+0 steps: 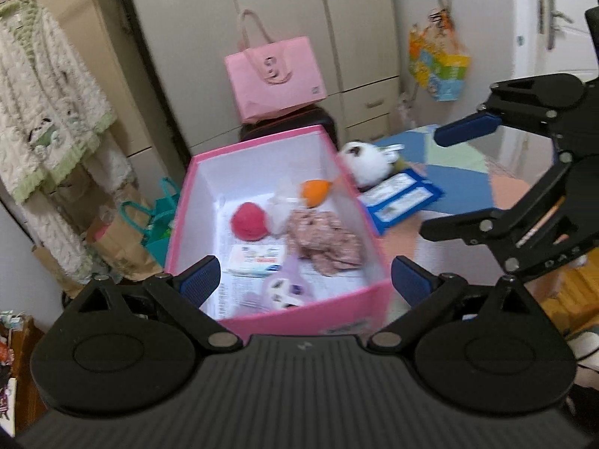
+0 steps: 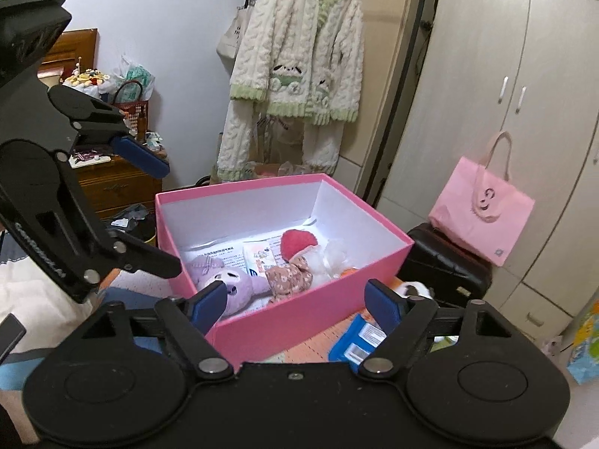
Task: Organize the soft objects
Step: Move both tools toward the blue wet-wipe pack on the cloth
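An open pink box (image 1: 359, 301) (image 2: 284, 331) stands on the patchwork-covered surface. Inside lie a purple plush (image 1: 282, 290) (image 2: 228, 284), a red plush ball (image 1: 249, 220) (image 2: 297, 241), a floral cloth bundle (image 1: 325, 239) (image 2: 288, 277), a white fluffy piece (image 2: 333, 256), an orange soft toy (image 1: 316, 192) and a small packet (image 1: 256, 258). A white plush with a dark face (image 1: 361, 162) (image 2: 413, 290) lies outside, beside the box's right wall. My left gripper (image 1: 305, 284) is open and empty over the box's near edge. My right gripper (image 2: 297, 307) is open and empty, above the box's near corner.
A blue card pack (image 1: 402, 196) (image 2: 355, 340) lies on the surface right of the box. A pink tote bag (image 1: 275, 78) (image 2: 483, 209) sits on a dark case behind. Wardrobes, a hanging fleece robe (image 2: 295, 75) and paper bags (image 1: 123, 239) surround the area.
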A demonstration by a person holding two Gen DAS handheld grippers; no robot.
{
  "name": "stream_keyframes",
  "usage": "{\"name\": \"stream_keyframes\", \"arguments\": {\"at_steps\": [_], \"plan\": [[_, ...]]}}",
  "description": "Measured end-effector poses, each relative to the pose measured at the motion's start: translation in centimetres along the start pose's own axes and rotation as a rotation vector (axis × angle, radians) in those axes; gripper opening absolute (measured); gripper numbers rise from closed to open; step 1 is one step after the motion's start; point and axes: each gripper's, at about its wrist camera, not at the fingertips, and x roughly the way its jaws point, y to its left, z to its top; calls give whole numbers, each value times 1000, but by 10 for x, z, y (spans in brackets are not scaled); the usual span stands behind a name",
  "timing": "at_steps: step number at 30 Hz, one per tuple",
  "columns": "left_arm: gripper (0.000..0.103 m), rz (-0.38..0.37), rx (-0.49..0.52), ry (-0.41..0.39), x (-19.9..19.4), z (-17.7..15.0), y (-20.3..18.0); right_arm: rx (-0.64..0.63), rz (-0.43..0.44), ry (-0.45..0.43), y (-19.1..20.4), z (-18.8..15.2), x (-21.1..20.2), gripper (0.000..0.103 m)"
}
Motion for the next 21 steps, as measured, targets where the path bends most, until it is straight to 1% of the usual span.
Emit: {"name": "stream_keyframes", "arguments": {"at_steps": [3,7,10,13,17,21], "plan": [[99,-35,11,-8,-12,-1,-15,-9,-20,-15,1,-10,-23,85],[101,-71,27,-28,-24,1,-37,-3,-61,-42,-3,-33,-57,87],[103,-115,16,-58,-25,2,-54,51,-96,-83,-13,-51,-78,88],[103,-148,3,-70,-20,6,-71,86,-108,-116,-21,-70,-93,88],[103,-201,-8,-74,-9,10,-95,82,-137,-139,-29,-94,-101,88],[103,-243,-40,-65,10,14,-117,80,-136,-127,-39,-112,-97,88]]}}
